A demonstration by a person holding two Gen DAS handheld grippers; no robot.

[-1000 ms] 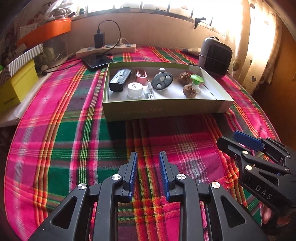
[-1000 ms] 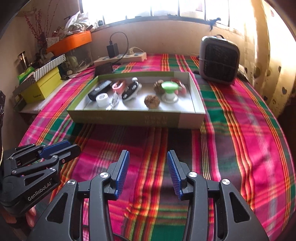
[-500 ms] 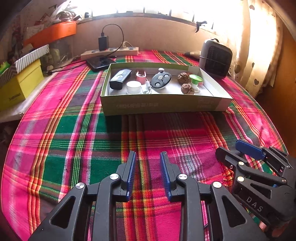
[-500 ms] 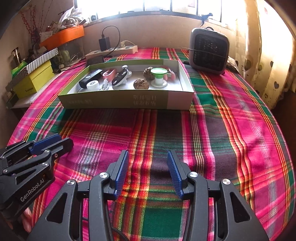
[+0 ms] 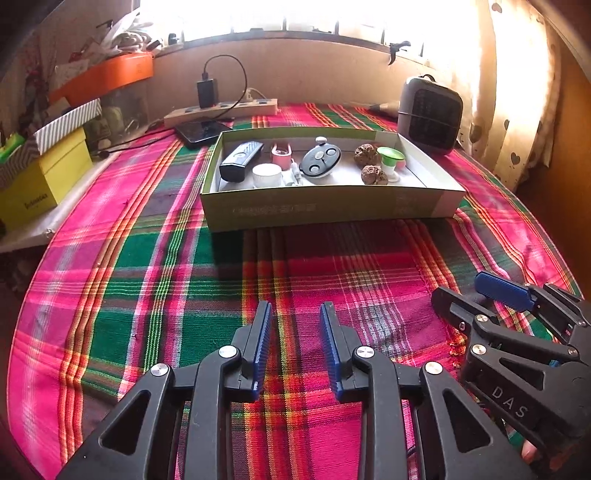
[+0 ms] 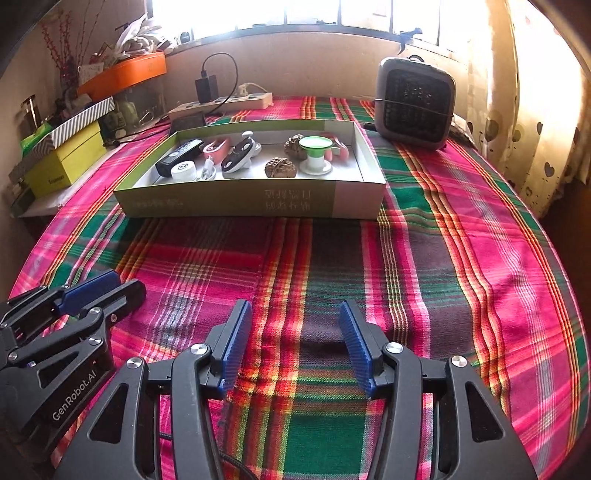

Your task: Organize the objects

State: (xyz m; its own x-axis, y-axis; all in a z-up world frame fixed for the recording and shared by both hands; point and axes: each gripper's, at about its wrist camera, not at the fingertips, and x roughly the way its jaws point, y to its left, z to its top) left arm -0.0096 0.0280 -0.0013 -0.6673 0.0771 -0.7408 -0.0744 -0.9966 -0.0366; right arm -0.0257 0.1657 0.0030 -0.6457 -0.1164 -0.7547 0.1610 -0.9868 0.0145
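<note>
The window [image 5: 295,14] is washed out to white, so nothing beyond it can be made out. The printing on the near wall of the cardboard box [image 6: 288,201] is too blurred to read. A pink item [image 6: 341,147] sits mostly hidden behind the green-topped spool [image 6: 314,147]. The phone [image 6: 190,120] is partly covered by the box's far wall. Both tool bodies are cut off by the bottom edge in each view. The clutter in the orange tray [image 5: 110,74] is too small to identify.

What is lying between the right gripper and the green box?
Only bare plaid tablecloth lies between the right gripper, whose empty jaws are opening, and the green box; the right wrist view shows it.
</note>
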